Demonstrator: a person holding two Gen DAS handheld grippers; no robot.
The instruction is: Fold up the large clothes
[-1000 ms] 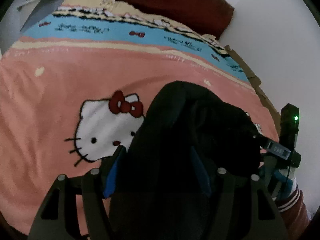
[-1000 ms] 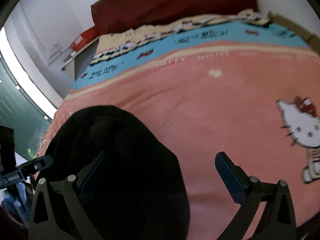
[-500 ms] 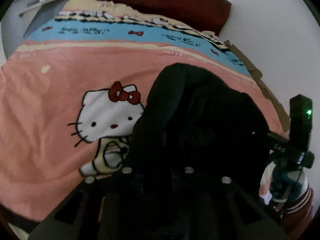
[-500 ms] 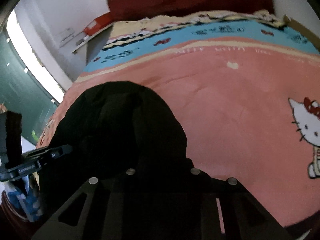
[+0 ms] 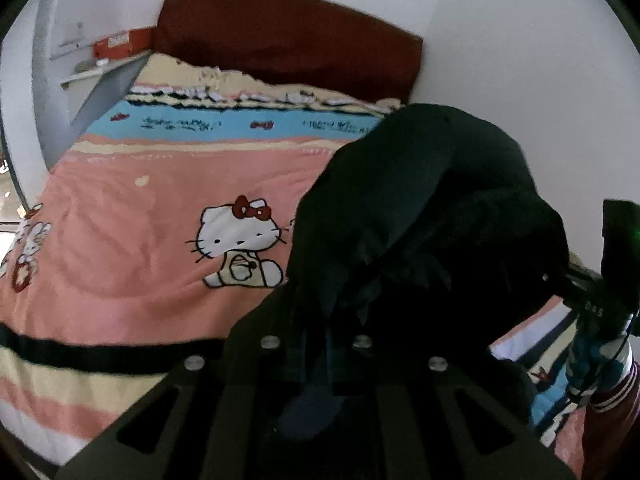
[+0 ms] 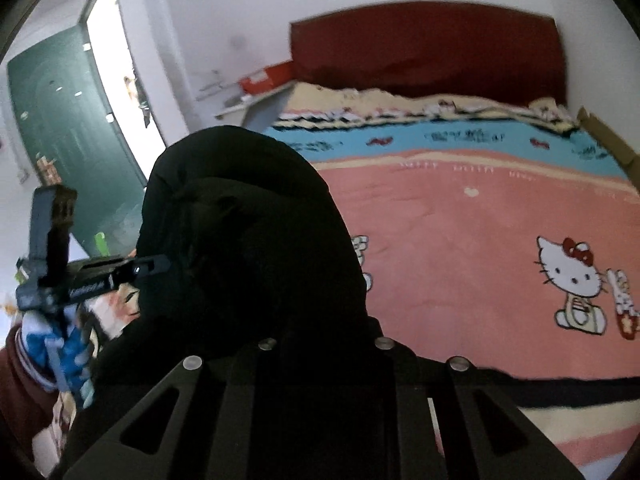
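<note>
Both tongs, left (image 5: 320, 344) and right (image 6: 320, 360), clenched on black garment (image 5: 420, 208), bunched between them above bed (image 6: 460, 240). Lifting step, seemingly; next: spread flat ahead.

Dim, motion-blurred fisheye views, black-vignetted corners

Both grippers are matte black, each with two flat angular finger arms cut with slotted openings and fixed by four round silver screws; the left gripper (image 5: 320, 344) shows a sliver of blue pad between its fingers, the right gripper (image 6: 324, 344) none. Seen from the side, each carries a small upright black box on a slim black bar with white lettering too small to read, one box lit by a green light. The person wears a blue-and-white patterned glove (image 6: 64, 356) and a dark red sleeve (image 5: 612, 408) with a white-striped cuff.
</note>
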